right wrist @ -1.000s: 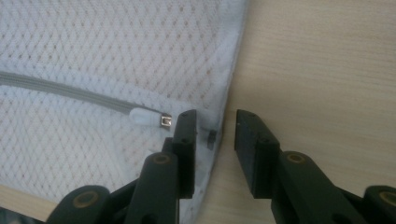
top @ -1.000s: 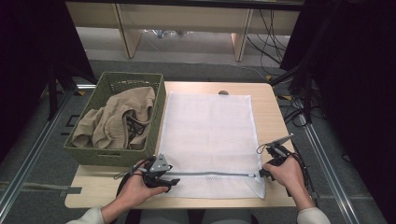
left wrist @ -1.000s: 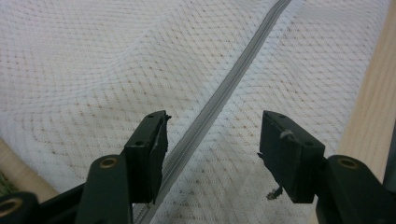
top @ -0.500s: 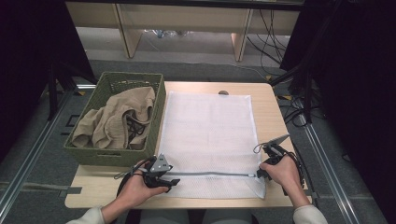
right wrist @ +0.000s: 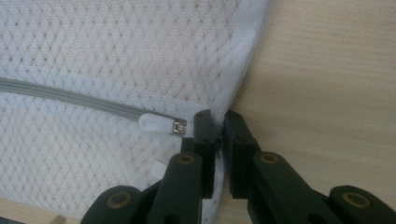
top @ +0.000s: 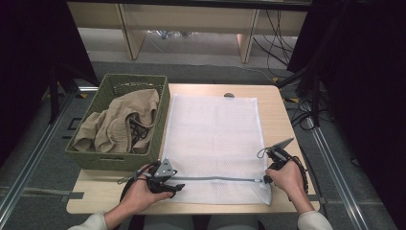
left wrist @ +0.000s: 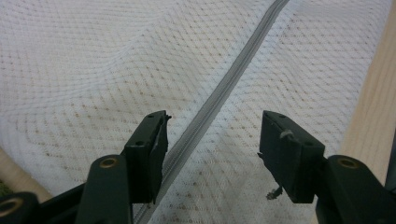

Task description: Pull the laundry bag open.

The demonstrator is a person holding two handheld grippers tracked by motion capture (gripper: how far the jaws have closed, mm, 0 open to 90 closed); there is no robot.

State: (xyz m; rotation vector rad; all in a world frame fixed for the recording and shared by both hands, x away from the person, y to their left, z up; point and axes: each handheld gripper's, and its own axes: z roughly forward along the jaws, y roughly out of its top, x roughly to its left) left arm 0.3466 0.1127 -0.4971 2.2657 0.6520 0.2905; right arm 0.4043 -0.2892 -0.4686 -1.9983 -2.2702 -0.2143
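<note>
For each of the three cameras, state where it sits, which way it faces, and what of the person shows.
High view: above the person's side, facing forward and down on the table; both forearms, left gripper, right gripper.
Left gripper view: on the left gripper, looking along open jaws that straddle the grey zipper.
Right gripper view: on the right gripper, whose jaws have just closed, pinching the bag's edge beside the zipper pull.
Shared: all show the white mesh bag.

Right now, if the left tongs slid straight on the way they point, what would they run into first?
Probably the grey zipper of the white mesh laundry bag; the open left tongs straddle it, and it runs ahead between them. Depth is unclear.
</note>
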